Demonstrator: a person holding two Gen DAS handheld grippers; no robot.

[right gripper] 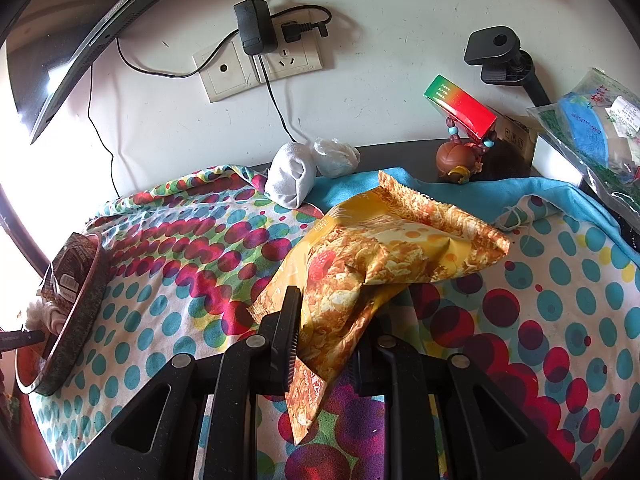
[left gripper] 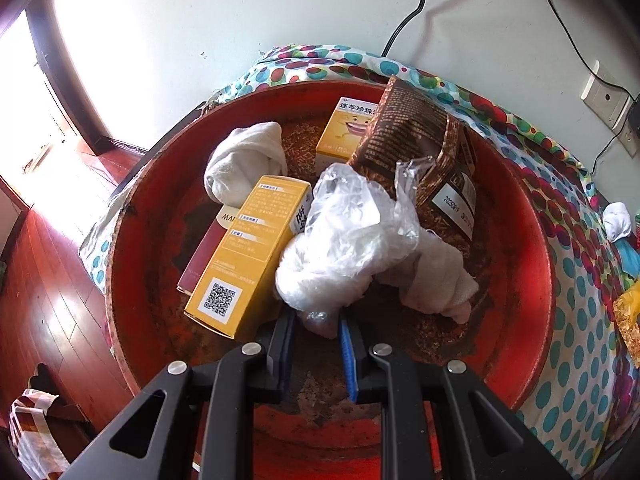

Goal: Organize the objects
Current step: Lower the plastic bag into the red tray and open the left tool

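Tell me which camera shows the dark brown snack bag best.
The left wrist view: the dark brown snack bag leans inside the red basin, its print facing the camera. The right wrist view catches only a sliver at the left edge.

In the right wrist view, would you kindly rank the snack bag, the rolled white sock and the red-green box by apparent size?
1. Snack bag, though nearest the camera.
2. Sock.
3. Box, close to the sock, so unsure.

wall socket (right gripper: 256, 66), monitor (right gripper: 80, 52), perhaps a webcam (right gripper: 496, 54)
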